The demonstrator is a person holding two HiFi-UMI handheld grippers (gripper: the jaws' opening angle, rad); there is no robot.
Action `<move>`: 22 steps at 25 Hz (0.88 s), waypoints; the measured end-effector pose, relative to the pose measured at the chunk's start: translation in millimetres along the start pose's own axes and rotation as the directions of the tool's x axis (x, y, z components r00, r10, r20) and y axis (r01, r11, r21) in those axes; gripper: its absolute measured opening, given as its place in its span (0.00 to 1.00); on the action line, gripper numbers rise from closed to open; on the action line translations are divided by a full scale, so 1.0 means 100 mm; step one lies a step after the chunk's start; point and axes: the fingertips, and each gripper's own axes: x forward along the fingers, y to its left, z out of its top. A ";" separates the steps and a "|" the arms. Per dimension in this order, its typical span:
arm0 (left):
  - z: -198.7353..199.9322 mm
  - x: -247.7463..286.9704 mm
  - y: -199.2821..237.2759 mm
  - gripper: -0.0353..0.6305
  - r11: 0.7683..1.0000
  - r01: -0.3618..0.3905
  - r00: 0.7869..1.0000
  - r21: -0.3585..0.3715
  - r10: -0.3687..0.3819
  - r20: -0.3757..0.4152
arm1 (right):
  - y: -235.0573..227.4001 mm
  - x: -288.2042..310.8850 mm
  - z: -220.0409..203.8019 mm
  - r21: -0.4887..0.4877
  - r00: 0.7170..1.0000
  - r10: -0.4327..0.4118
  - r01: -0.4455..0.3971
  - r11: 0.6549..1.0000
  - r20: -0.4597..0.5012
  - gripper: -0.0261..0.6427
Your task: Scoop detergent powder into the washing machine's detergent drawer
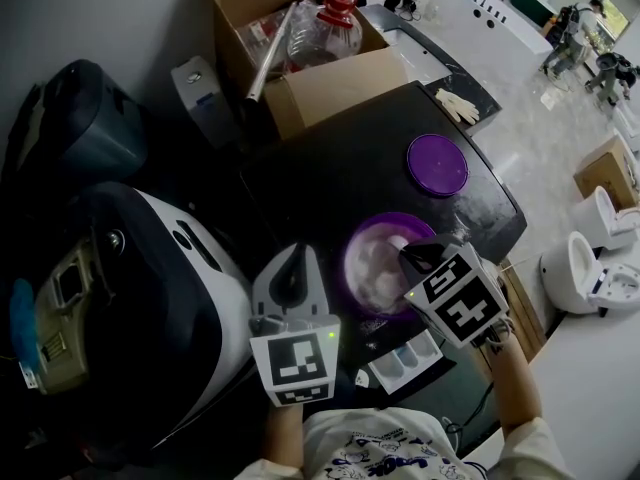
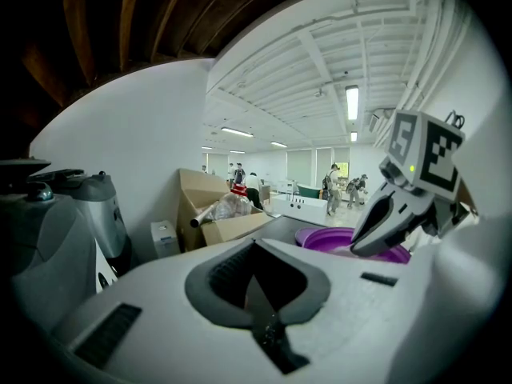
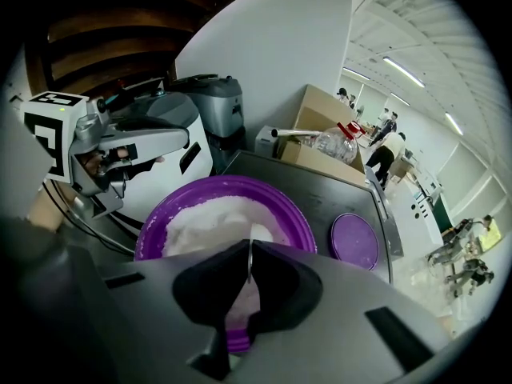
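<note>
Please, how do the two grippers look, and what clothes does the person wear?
Both the left gripper and the right gripper have pale grey-white shells with black-lined jaws. Each carries a cube of black-and-white square markers with a small green light. The person wears a white T-shirt with dark print.

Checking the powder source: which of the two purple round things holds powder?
The purple bowl under the right gripper and its spoon, deep and heaped with white powder. The other, farther back, is a flat purple lid lying bare.
</note>
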 end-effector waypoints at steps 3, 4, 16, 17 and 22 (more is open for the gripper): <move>-0.02 0.00 0.01 0.06 1.000 -0.001 1.000 -0.002 0.001 -0.003 | 0.01 0.02 0.00 -0.007 1.000 0.025 -0.025 1.000 -0.002 0.07; -0.02 0.00 0.01 0.06 1.000 -0.001 1.000 -0.002 0.001 -0.004 | 0.02 0.02 0.00 -0.007 0.999 0.035 -0.035 0.999 -0.003 0.07; -0.04 -0.05 0.10 0.06 1.000 -0.020 1.000 -0.012 0.020 -0.006 | 0.15 0.02 -0.02 0.007 0.994 0.111 -0.111 0.994 -0.021 0.07; -0.04 -0.05 0.10 0.06 1.000 -0.021 1.000 -0.013 0.020 -0.006 | 0.16 0.02 -0.02 0.009 0.993 0.117 -0.116 0.993 -0.020 0.07; -0.06 -0.08 0.08 0.06 1.000 -0.017 1.000 -0.017 0.017 -0.006 | 0.18 0.01 -0.02 0.031 0.991 0.135 -0.135 0.990 -0.005 0.07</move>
